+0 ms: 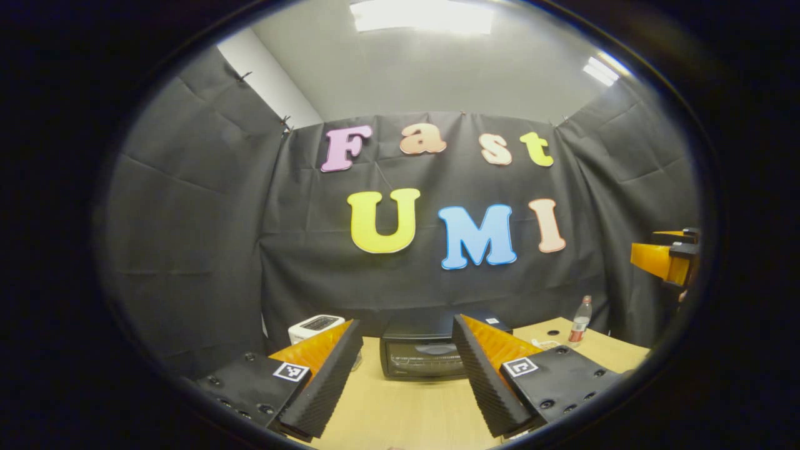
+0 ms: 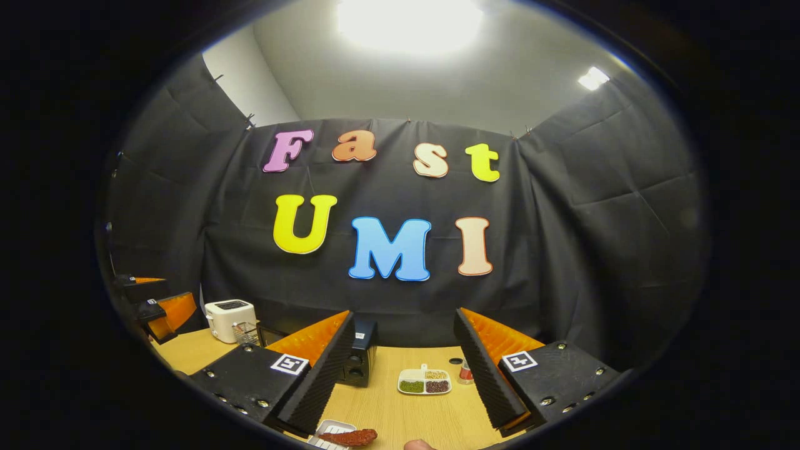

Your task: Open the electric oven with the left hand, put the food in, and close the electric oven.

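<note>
The black electric oven [image 1: 420,356] stands on the wooden table [image 1: 400,412] straight ahead in the left gripper view, its glass door shut. My left gripper [image 1: 406,381] hovers open in front of it, with nothing between its fingers. In the right gripper view the oven's knob side [image 2: 360,357] peeks out behind the left finger. The food, a reddish-brown piece [image 2: 351,436], lies on a small white tray [image 2: 326,432] at the near table edge, just below my open right gripper [image 2: 403,378]. The right gripper holds nothing.
A white toaster [image 1: 315,326] sits left of the oven, and a glass [image 2: 247,334] stands beside it. A bottle [image 1: 581,320] stands at the back right. A white divided dish of beans [image 2: 425,381] lies mid-table. The other gripper [image 1: 665,259] hangs at the right edge.
</note>
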Demonstrator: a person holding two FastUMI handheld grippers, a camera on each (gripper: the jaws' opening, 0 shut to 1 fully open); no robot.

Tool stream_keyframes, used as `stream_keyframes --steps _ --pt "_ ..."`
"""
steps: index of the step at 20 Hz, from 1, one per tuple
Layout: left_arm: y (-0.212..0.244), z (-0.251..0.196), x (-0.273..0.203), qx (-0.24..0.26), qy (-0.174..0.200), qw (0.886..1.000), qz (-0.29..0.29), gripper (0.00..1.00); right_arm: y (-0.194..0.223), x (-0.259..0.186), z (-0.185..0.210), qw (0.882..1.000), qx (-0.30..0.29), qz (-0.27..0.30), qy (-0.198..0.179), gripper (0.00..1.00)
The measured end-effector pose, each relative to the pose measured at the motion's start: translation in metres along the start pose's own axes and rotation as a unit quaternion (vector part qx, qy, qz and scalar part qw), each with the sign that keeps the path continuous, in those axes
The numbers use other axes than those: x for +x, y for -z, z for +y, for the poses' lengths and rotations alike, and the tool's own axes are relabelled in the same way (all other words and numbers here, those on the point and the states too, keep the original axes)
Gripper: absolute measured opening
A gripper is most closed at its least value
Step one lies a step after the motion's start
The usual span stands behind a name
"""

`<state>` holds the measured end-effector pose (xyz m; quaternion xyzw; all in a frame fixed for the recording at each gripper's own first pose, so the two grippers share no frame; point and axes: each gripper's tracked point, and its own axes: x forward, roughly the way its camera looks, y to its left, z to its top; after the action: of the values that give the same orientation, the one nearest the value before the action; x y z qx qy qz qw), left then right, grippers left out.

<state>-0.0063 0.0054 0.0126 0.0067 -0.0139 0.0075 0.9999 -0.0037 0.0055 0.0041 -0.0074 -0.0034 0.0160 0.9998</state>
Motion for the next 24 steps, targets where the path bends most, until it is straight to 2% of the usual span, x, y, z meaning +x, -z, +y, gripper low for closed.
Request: stream_keyframes --steps 7,14,19,20,24 --pt "0.0 -0.019 -0.007 0.003 0.002 1.0 0.0 1.0 0.006 -0.002 -0.009 1.0 0.003 0.001 -0.009 0.96" --pt "0.003 -0.04 0.01 0.006 -0.003 1.0 -0.004 0.98 0.015 -0.004 -0.024 0.999 0.021 -0.002 -0.028 0.96" --pt "0.016 -0.044 0.054 -0.012 0.005 1.0 0.006 0.97 0.024 0.003 -0.032 0.999 0.028 0.01 -0.018 0.97" --pt "0.017 -0.043 0.066 -0.014 0.007 1.0 0.005 1.0 0.026 0.006 -0.034 0.999 0.028 0.012 -0.011 0.97" --pt "0.04 -0.045 0.115 -0.019 0.028 0.999 0.019 1.0 0.03 0.017 -0.039 0.999 0.034 0.022 0.026 0.97"
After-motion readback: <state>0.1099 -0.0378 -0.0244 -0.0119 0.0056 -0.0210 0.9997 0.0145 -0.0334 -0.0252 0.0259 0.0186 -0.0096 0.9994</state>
